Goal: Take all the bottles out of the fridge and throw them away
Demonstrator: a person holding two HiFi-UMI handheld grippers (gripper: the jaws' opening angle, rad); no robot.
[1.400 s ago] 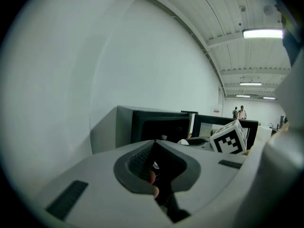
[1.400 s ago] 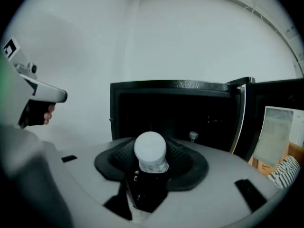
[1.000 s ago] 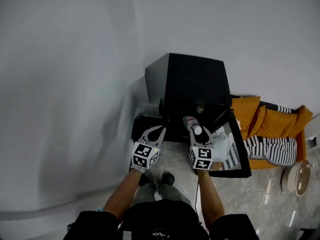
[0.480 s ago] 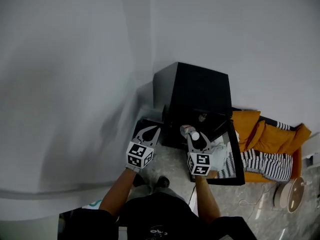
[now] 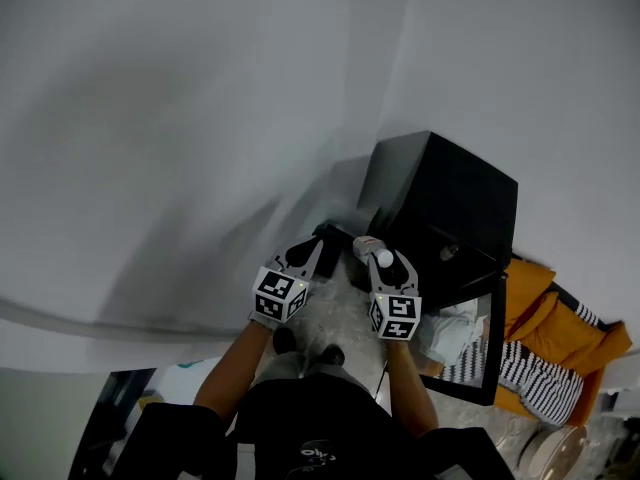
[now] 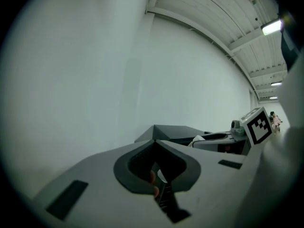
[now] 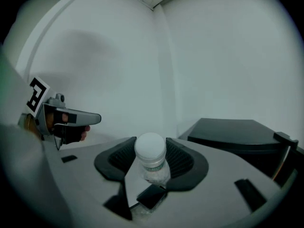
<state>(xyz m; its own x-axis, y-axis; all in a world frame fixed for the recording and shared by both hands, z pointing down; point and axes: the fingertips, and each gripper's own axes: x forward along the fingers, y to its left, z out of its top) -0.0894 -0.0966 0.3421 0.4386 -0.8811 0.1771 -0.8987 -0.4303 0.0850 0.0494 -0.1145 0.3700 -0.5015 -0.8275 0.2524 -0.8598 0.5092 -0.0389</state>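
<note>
A clear plastic bottle [image 7: 152, 163] with a white cap [image 5: 383, 258] sits between the jaws of my right gripper [image 7: 151, 142], which is shut on its neck and holds it off the floor. In the head view this right gripper [image 5: 388, 265] is just left of the black fridge [image 5: 448, 208], whose door [image 5: 488, 353] hangs open. My left gripper [image 5: 305, 256] hangs beside it to the left, facing the white wall. In the left gripper view its jaws meet at the tips with nothing between them [image 6: 155, 141]. The fridge's inside is mostly hidden.
White walls meet in a corner straight ahead [image 7: 164, 70]. An orange cushion with striped cloth [image 5: 560, 353] lies right of the fridge door. The person's shoes [image 5: 305, 348] stand on the speckled floor. A dark object [image 5: 110, 418] is at the lower left.
Both grippers have swung left, away from the fridge opening and toward the wall, rising a little. The bottle has travelled with the right gripper. The fridge now lies to the right.
</note>
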